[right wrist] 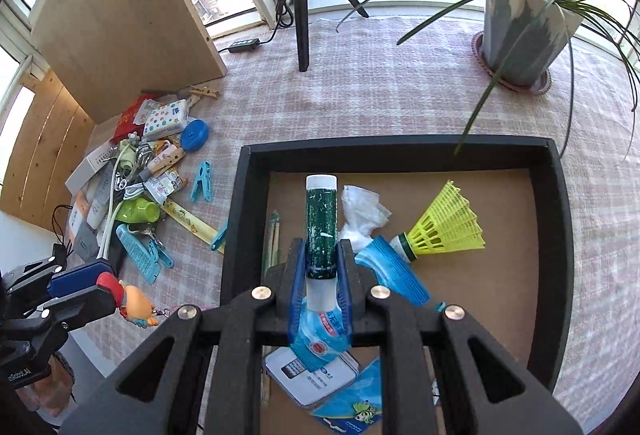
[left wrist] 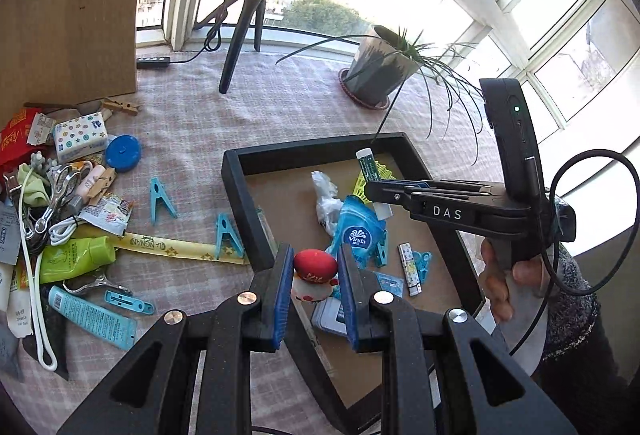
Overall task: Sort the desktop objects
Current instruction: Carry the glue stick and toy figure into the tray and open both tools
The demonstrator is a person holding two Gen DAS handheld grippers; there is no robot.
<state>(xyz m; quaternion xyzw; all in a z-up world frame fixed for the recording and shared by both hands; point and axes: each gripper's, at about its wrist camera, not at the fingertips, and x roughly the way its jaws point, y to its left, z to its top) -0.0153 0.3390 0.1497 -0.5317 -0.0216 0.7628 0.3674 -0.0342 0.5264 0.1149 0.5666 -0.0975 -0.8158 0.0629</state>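
Over the black tray (right wrist: 556, 235), right gripper (right wrist: 321, 275) clamped a green tube (right wrist: 321, 227). Left gripper (left wrist: 314, 275) pinched a red-capped figurine (left wrist: 314, 269). Yellow shuttlecock (right wrist: 444, 223) lay inside.

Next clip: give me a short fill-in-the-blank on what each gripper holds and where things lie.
1. The right gripper is shut on a dark ____ tube with white ends.
2. The left gripper holds a small toy figure with a ____ top.
3. The yellow shuttlecock lies inside the black ____.

Missing words: green; red; tray
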